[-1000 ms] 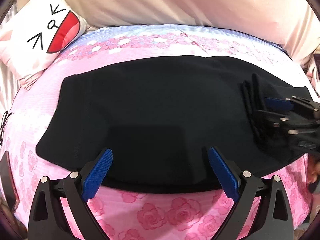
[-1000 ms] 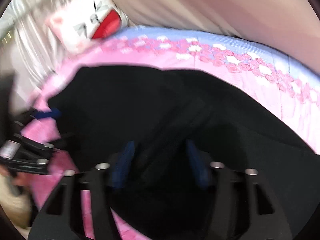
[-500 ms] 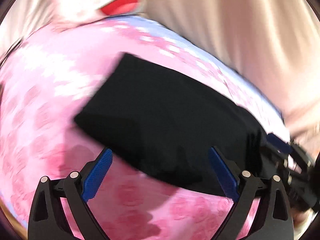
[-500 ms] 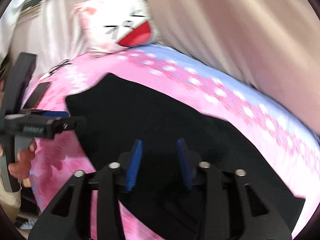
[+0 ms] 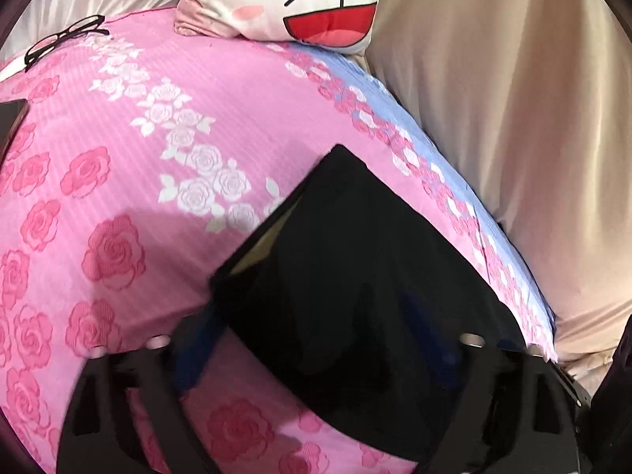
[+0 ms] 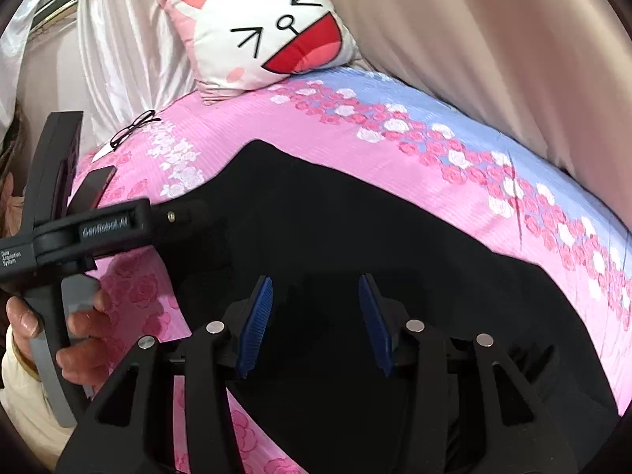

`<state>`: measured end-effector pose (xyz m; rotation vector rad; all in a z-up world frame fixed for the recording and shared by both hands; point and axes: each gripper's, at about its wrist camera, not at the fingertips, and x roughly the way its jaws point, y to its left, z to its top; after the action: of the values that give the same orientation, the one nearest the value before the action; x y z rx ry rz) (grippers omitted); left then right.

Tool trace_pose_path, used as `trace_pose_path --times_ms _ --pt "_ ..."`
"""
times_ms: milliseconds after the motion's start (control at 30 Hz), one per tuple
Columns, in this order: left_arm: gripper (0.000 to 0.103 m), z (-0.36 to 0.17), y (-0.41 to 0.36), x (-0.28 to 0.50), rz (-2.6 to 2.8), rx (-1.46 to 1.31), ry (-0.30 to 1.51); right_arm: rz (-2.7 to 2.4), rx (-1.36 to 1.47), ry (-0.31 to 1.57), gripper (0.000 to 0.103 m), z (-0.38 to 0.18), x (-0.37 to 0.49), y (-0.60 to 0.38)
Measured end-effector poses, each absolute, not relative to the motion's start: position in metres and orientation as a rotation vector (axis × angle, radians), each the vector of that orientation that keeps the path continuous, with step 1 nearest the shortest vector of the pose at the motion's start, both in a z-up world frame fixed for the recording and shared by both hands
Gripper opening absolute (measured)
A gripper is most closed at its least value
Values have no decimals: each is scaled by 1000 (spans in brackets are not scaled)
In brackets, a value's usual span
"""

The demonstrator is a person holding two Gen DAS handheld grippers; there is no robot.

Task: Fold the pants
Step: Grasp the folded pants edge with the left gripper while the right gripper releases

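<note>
Two claws: both sit at the near edge of the black pants [image 6: 355, 237], which lie spread on the pink rose-print bed [image 6: 454, 150].
Pants, long axis: in the right wrist view it runs from a far-left end by the left claw [image 6: 185, 213] down to the lower right, past the right claw [image 6: 316, 324].
Left claw: its jaws are closing, with a corner of the pants between the blue pads [image 5: 193, 351]; the picture is blurred there, so I cannot tell whether the pads press on the cloth.
Right claw: half parted over the cloth, the pads standing clear with only flat black fabric showing between them; I judge it released.
Nearer hand: the left hand [image 6: 59, 335] is at the pants' end, so the fold likely starts from that side, carried along the long axis toward the right.
Left wrist view only: a lifted edge of the pants [image 5: 276, 221] with a pale inner layer showing.
Right wrist view only: the full length of the garment, and the left claw's nose reaching onto its end.
Bystanders: a cat-face pillow [image 6: 268, 31] and a pair of glasses [image 6: 132, 128] lie well apart from the pants, toward the head of the bed.
</note>
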<state>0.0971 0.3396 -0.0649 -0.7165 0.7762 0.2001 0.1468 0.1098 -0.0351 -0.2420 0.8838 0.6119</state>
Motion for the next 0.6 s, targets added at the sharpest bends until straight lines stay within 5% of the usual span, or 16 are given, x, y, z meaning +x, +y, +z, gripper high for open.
trace_pose_path --times_ms 33,67,100,267,600 --pt "58 -65 342 97 208 -719 762 601 -226 893 45 -37 149 106" --pt "24 -67 344 98 197 -720 760 587 -209 905 46 -40 152 102" --pt "17 -71 348 101 146 -761 768 577 -195 915 47 -42 155 99" --pt "15 -58 343 101 125 -709 754 564 -114 966 47 -50 166 87" --pt "14 51 259 105 -63 -445 595 542 -37 888 47 -16 159 56"
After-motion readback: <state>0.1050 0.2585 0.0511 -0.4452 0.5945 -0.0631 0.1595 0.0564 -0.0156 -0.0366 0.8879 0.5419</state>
